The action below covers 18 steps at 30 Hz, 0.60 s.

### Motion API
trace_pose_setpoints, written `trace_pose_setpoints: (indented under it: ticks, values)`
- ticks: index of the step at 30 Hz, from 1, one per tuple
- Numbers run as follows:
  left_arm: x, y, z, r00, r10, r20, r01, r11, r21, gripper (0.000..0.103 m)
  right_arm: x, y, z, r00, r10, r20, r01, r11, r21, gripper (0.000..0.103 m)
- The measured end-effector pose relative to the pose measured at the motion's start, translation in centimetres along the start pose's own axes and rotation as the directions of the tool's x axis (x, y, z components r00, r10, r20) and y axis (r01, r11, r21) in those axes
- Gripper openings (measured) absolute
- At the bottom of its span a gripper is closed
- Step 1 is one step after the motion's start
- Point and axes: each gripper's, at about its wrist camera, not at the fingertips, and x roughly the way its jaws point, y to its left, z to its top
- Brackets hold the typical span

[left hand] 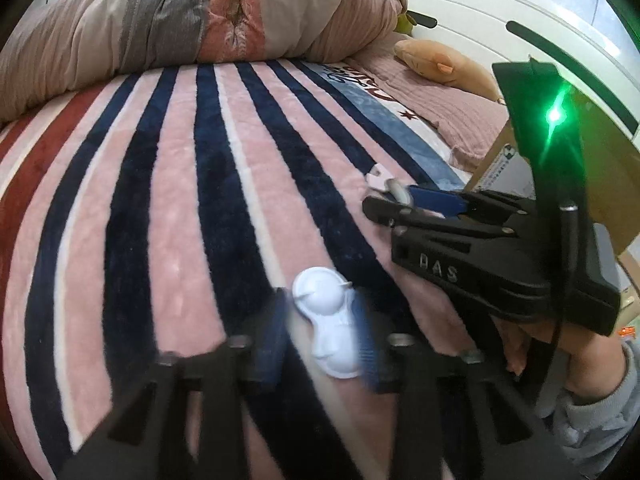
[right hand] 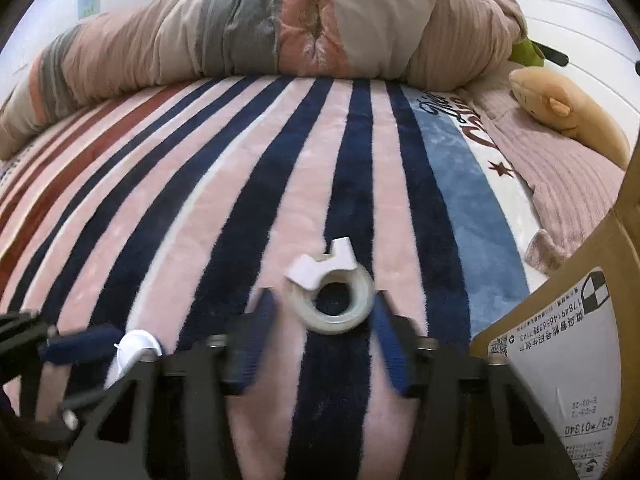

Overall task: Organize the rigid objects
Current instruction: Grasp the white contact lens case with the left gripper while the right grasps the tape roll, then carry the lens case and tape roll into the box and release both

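Tape dispenser [right hand: 330, 298] lies on the striped blanket [right hand: 200, 200], ringed by my right gripper [right hand: 326, 320]; its pads flank the roll, contact unclear. My left wrist view blurs the white figurine [left hand: 326, 320] clamped in my left gripper [left hand: 324, 340]. Only the right wrist view shows the cardboard box's [right hand: 560, 360] label.

A home bedroom is shown. A bed [right hand: 200, 184] is covered by a plush striped blanket [right hand: 248, 168] in pink, navy and white. A rumpled quilt [right hand: 280, 24] is heaped along the top of the frame, and a soft toy [right hand: 560, 108] lies at the upper right beside a white wardrobe [left hand: 500, 4].
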Motion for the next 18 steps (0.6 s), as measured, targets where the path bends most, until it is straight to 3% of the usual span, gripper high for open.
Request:
trace_pose_setpoints:
  ticks: [8,13,15,18]
  values:
    - [-2.5,0.8,-0.9,1.000,0.015,-0.024,-0.015,1.000,0.009,0.014,-2.6,1.0,-0.6,0.997,0.075,0.017,-0.074,0.997,-0.027,0.037]
    - [-4.4,1.4,-2.0,0.999,0.010,-0.049,-0.009,1.000,0.009,0.014,-5.4,2.1,-2.3,0.993,0.120,0.014,-0.118,0.990,-0.078,0.037]
    - [-4.7,1.2,-2.5,0.998,0.020,-0.053,-0.020,1.000,0.009,0.017,-6.1,2.5,-3.1,0.992,0.127,0.010,-0.126,0.988,-0.093,0.037]
    - [-4.4,0.7,-3.1,0.999,0.026,-0.048,-0.026,1.000,0.005,0.037,-6.3,2.5,-3.9,0.992,0.123,0.004,-0.122,0.988,-0.096,0.037]
